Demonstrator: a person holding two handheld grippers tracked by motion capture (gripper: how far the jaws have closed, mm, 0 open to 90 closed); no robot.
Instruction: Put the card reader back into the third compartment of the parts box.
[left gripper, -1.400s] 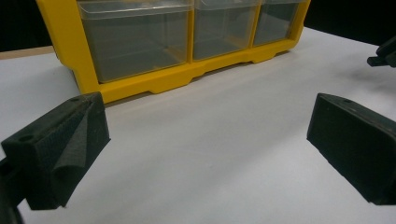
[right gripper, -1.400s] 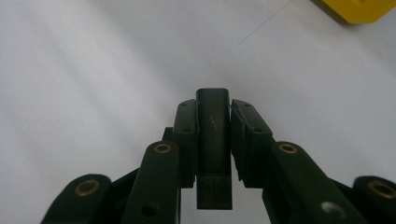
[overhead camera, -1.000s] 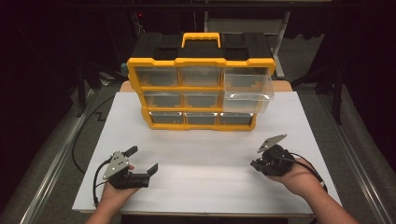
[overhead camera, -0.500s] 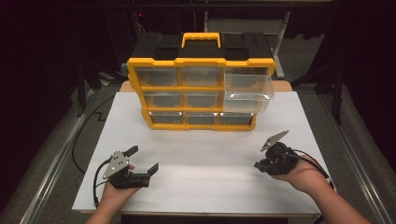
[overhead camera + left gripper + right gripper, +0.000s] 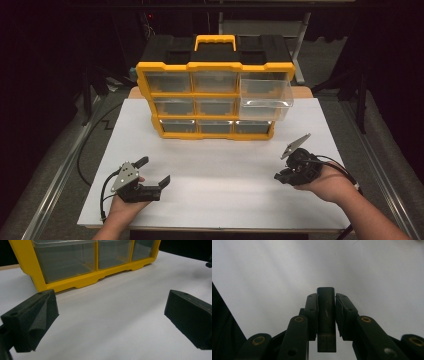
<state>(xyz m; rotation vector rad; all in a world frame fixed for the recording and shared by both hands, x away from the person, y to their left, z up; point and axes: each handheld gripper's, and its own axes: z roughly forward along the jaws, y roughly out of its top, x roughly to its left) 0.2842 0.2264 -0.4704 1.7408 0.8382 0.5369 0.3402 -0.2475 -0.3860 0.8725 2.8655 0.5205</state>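
A yellow organiser with clear drawers stands at the back of the white table. Its upper right drawer is pulled out. My left gripper rests at the front left, open, with nothing between its wide-apart jaws. In the left gripper view the same gripper faces the organiser's bottom row. At the front right my right gripper is held just above the table. In the right gripper view this gripper is shut on a small black stick, flat and narrow, which points out over the white surface.
The table's edges drop to dark floor and metal rails on both sides. A black cable runs off the left edge. Bare white surface lies between the two grippers and in front of the organiser.
My right hand has drifted slightly to the right with the black stick still in its jaws. The left hand and the organiser have stayed put.
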